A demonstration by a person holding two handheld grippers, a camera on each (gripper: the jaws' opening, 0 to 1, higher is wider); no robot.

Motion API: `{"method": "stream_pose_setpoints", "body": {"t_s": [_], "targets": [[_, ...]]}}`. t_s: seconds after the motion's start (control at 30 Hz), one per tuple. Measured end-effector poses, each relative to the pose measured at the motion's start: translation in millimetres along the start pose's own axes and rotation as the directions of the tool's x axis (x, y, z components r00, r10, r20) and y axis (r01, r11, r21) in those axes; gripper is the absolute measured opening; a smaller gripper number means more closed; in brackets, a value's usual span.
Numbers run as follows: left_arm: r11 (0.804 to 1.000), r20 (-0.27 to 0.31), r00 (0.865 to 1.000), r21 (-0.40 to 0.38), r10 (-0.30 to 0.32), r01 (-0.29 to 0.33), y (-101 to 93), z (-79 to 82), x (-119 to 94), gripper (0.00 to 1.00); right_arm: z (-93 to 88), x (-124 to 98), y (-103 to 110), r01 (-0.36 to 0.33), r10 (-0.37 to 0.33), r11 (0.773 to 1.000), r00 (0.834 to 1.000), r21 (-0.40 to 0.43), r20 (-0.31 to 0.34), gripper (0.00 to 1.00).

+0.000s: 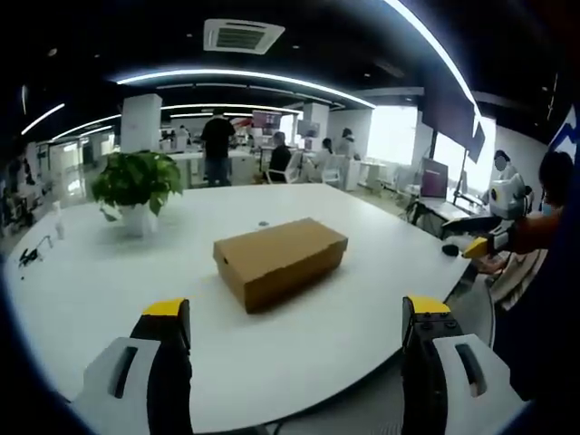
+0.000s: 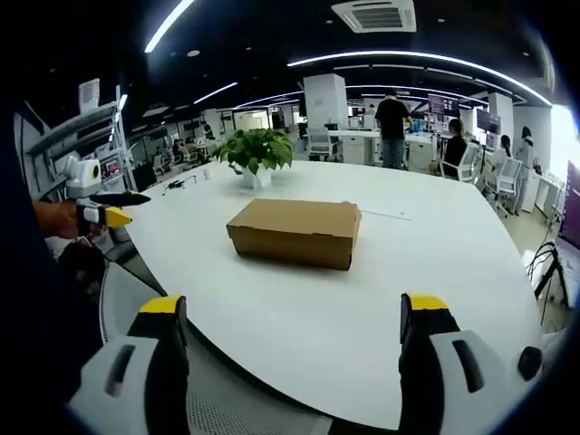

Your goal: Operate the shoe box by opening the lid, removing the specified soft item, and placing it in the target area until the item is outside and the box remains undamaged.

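Observation:
A brown cardboard shoe box lies shut in the middle of the white round table. My left gripper is held over the table's near edge, short of the box, its yellow-tipped jaws wide apart and empty. From the other side, the box lies ahead of my right gripper, which is also open with nothing between its jaws. Each gripper shows in the other's view, held in a hand off the table's edge: the right gripper and the left gripper.
A potted green plant stands on the table behind the box, also seen as the plant. A small dark item lies at the table's far left edge. A mesh chair back sits below the right gripper. People and desks fill the background.

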State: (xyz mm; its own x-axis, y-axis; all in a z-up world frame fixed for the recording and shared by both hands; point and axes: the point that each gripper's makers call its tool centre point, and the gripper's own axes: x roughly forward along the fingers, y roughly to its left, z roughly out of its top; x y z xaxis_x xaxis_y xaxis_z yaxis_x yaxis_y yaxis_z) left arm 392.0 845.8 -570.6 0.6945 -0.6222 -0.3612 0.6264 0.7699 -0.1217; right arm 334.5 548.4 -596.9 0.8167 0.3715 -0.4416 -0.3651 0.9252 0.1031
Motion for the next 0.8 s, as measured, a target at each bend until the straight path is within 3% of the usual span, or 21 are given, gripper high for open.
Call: {"method": "stream_pose_setpoints", "body": {"t_s": [0.8], "targets": [[1.0, -0.005, 1.0, -0.001, 0.0, 0.0, -0.3, -3.9, 0.5, 1.0, -4.2, -1.5, -0.1, 0.005, -0.005, 1.0, 1.0, 0.003, -0.009, 0.91]]}}
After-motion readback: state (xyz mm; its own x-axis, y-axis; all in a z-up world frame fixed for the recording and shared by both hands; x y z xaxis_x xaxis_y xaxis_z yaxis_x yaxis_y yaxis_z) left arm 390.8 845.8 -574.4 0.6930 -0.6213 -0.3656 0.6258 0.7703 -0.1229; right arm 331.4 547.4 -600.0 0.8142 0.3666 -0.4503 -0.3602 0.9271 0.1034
